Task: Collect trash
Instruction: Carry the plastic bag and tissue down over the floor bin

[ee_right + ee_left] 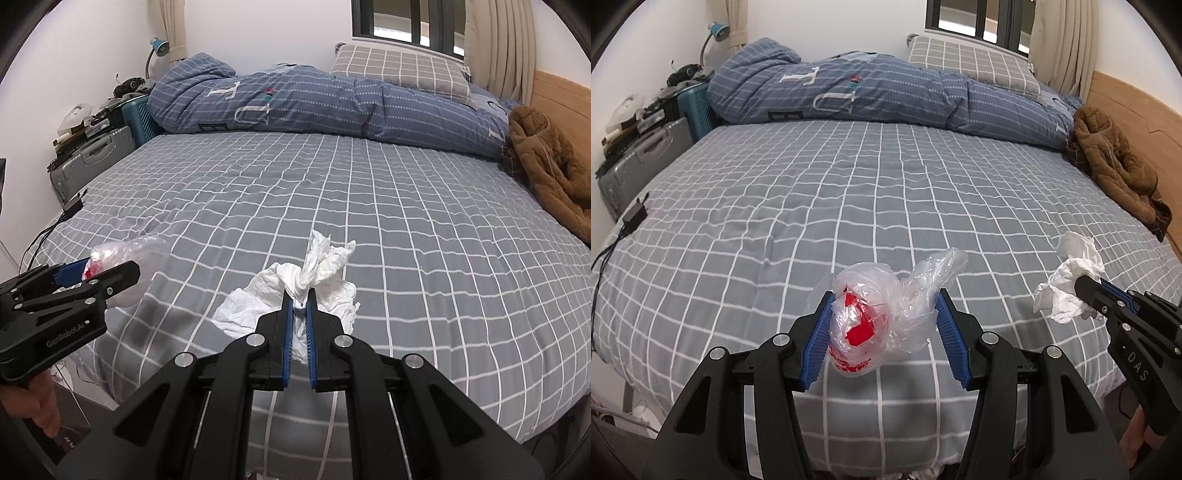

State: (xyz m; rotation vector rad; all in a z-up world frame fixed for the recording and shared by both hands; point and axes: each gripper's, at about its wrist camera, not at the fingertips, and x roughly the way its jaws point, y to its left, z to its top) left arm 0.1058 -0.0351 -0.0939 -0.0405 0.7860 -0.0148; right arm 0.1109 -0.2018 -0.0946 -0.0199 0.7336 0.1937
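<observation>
A crumpled clear plastic bag with red print [875, 317] sits between the blue pads of my left gripper [884, 295], over the near part of the bed. The jaws stand wide, closed against the bag's sides. It also shows in the right wrist view [118, 258], with the left gripper [110, 271] at far left. My right gripper [300, 293] is shut on a crumpled white tissue [314, 273] and holds it above the bed's front. The tissue [1071, 284] and right gripper [1087, 286] show at the right of the left wrist view.
The bed has a grey checked sheet [849, 192]. A blue folded duvet [886, 92] and pillow [971, 62] lie at the back. A brown jacket [1115, 162] lies at the right by the wooden headboard. A black charger with cable [633, 216] sits at the left edge. Suitcases [642, 162] stand left.
</observation>
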